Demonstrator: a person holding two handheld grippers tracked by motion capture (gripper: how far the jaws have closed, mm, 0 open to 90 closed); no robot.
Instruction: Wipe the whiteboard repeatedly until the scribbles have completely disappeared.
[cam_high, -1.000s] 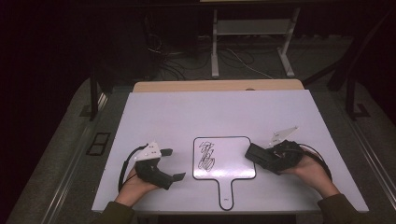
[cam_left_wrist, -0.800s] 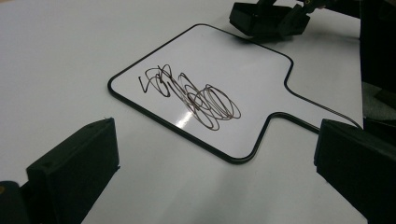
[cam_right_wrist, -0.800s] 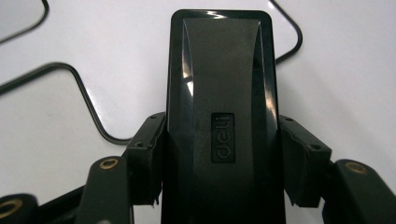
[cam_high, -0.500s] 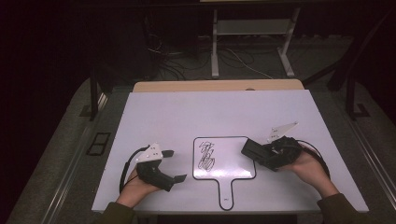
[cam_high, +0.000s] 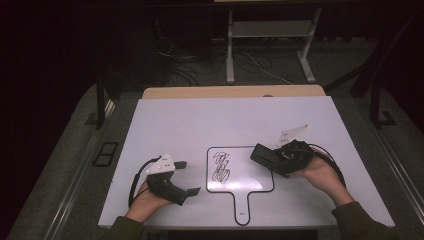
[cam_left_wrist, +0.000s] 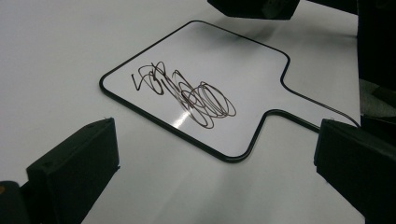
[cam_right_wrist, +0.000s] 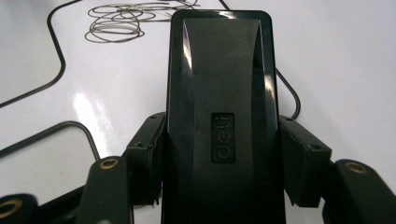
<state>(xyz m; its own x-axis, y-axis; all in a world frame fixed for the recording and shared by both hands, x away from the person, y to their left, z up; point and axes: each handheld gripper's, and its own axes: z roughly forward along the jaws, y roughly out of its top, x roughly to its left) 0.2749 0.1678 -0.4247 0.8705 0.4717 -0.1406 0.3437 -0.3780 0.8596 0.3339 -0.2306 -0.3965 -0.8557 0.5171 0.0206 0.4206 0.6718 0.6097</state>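
A small white paddle-shaped board (cam_high: 250, 176) with a black rim lies on the table, a dark scribble (cam_high: 221, 167) on its left half. My right gripper (cam_high: 272, 159) is shut on a black block eraser (cam_high: 263, 155), which hangs just above the board's right edge. In the right gripper view the eraser (cam_right_wrist: 219, 84) stands between both pads (cam_right_wrist: 148, 156), pointing at the scribble (cam_right_wrist: 121, 21). My left gripper (cam_high: 189, 177) rests open to the left of the board, its jaws wide and bare. In the left gripper view (cam_left_wrist: 215, 186) the board (cam_left_wrist: 243, 70) lies ahead.
The white tabletop (cam_high: 210, 120) stretches wide behind the board. A tan strip (cam_high: 235, 91) runs along its far edge. Beyond it are a metal stand (cam_high: 270, 30) and cables on the dark floor. The board's handle (cam_high: 242, 205) points at the near edge.
My right gripper has risen a little and shifted left with the eraser, reaching the board's right edge. The left gripper has stayed where it was.
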